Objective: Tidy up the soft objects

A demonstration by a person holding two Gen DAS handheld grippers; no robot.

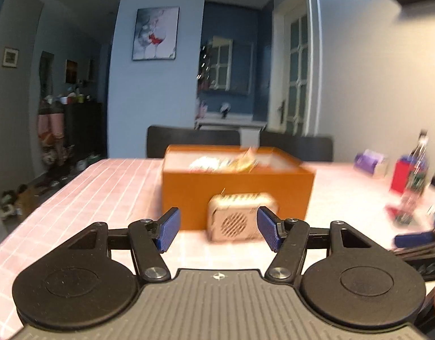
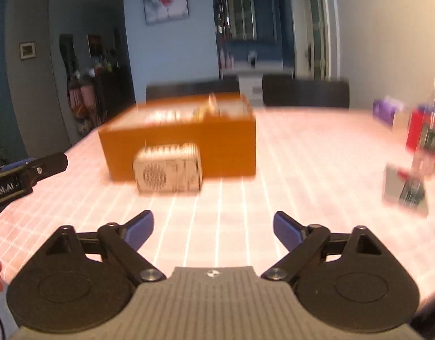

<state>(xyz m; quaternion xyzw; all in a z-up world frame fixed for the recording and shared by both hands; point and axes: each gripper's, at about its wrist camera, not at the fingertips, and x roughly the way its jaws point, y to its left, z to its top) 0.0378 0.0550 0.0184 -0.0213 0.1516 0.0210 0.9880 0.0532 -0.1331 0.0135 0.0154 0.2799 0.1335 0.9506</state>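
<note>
straight ahead of the left gripper (image 1: 217, 228), jaws spread wide and holding nothing: a small beige packet (image 1: 243, 216) with a dotted round patch on its face, sitting on the pink checked surface (image 1: 104, 187) just beyond the blue pads (image 1: 168, 229) and between them. directly behind the packet, touching or nearly so, an open orange box (image 1: 234, 189) with pale and yellowish soft items (image 1: 226, 163) inside, too blurred to name. far right of these jaws, a clear bottle (image 1: 417, 170), a red carton (image 1: 401, 175) and a purple pack (image 1: 369, 160).

ahead and left of the right gripper (image 2: 213, 231), jaws likewise spread and empty: same packet (image 2: 168, 167), well apart from the pads, in front of the box (image 2: 189, 144). off to the left edge, part of the other gripper's black finger (image 2: 44, 165). off right, bottle (image 2: 432, 130), red carton (image 2: 415, 133).
</note>
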